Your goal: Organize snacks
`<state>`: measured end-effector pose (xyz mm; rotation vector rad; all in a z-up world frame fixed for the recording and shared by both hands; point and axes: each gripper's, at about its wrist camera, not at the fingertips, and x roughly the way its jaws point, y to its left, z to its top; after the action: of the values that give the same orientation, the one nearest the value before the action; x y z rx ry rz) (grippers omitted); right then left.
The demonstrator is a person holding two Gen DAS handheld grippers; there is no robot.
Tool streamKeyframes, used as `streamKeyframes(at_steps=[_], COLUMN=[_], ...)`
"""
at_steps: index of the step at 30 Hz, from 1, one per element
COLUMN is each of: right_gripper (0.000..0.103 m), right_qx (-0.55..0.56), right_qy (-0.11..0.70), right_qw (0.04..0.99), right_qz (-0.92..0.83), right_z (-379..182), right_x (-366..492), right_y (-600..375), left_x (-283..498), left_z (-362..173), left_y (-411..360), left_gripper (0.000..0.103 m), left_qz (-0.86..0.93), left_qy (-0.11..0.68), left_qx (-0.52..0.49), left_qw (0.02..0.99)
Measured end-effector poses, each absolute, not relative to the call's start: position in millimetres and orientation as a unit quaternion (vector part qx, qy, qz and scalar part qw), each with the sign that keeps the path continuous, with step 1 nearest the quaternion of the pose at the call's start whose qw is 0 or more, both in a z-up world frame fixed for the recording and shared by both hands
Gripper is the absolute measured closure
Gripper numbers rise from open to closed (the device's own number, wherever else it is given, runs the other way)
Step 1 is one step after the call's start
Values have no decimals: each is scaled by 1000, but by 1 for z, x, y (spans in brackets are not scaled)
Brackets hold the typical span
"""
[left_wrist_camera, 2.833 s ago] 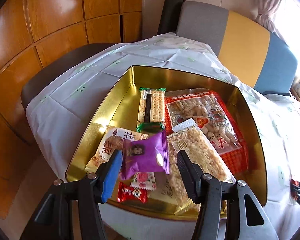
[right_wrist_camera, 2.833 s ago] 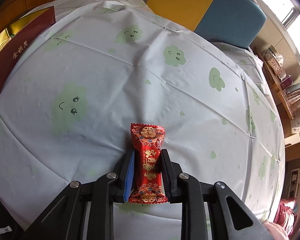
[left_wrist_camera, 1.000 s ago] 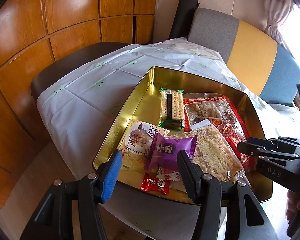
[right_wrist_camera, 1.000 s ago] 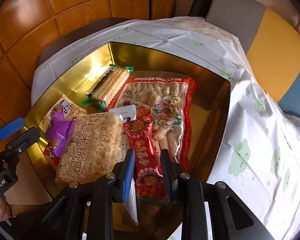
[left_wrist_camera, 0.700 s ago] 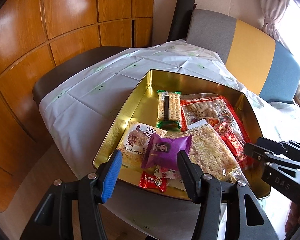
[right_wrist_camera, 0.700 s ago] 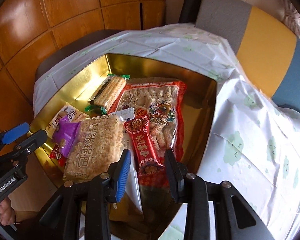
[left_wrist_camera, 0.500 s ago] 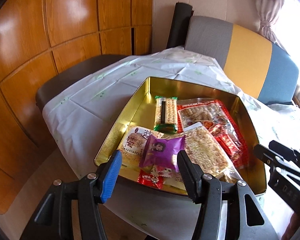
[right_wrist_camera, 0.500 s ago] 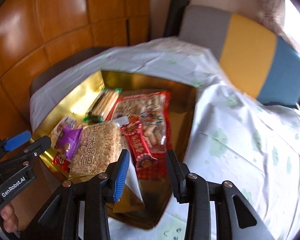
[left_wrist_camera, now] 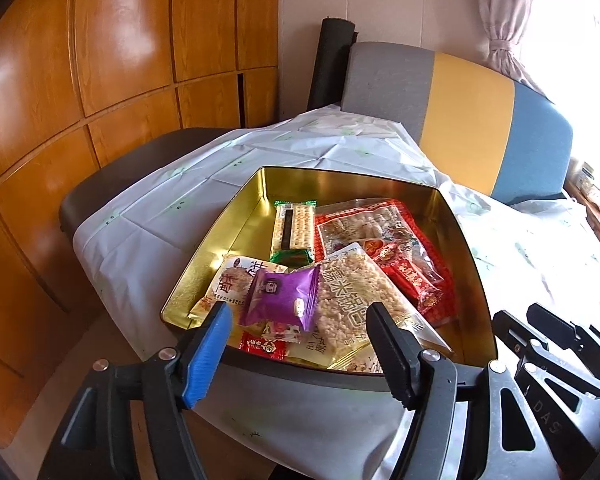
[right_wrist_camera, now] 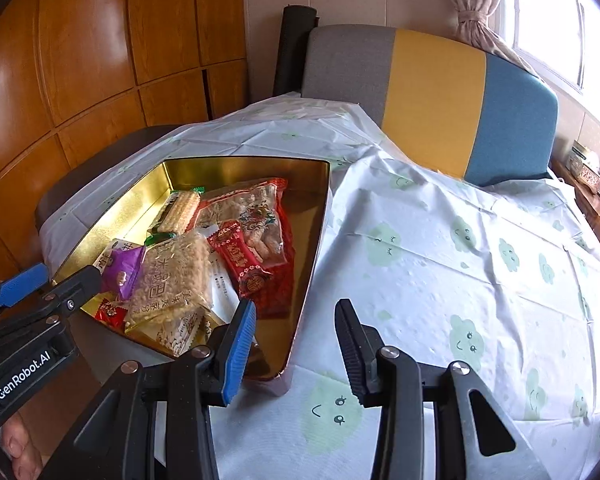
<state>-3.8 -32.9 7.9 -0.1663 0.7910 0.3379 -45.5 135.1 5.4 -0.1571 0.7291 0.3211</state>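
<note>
A gold tin (left_wrist_camera: 340,178) (right_wrist_camera: 240,168) on the clothed table holds several snacks. Among them are a purple packet (left_wrist_camera: 284,296) (right_wrist_camera: 124,268), a rice-cracker pack (left_wrist_camera: 352,300) (right_wrist_camera: 172,276), a biscuit pack (left_wrist_camera: 292,224) and a large red bag (left_wrist_camera: 364,224). A small red candy packet (left_wrist_camera: 408,276) (right_wrist_camera: 240,260) lies loose on top of the red bag. My left gripper (left_wrist_camera: 296,316) hovers before the tin's near edge, its jaws opening with nothing between them. My right gripper (right_wrist_camera: 295,312) stands open and empty above the tin's right corner and the cloth.
A white tablecloth (right_wrist_camera: 440,264) with green cloud faces covers the table right of the tin. A grey, yellow and blue chair back (right_wrist_camera: 432,96) stands behind it. Wood wall panels (left_wrist_camera: 100,60) are at the left, and a dark seat (left_wrist_camera: 140,160) sits beside the table.
My right gripper opened, left the red candy packet in the tin and drew back to the right. The left gripper backed away from the tin with its jaws a little wider.
</note>
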Motion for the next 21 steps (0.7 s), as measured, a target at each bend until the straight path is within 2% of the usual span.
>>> streamKeyframes(at_steps=[21], right_gripper=[61], right_qx=[-79], right_qy=[379], right_qw=[908], right_qz=[162], right_z=[5], right_x=[-9], right_y=[-33], left_x=[-49], left_z=[7], left_y=[135], left_gripper=[32], left_qz=[155], left_qy=[352], left_qx=[-72], left_qw=[920])
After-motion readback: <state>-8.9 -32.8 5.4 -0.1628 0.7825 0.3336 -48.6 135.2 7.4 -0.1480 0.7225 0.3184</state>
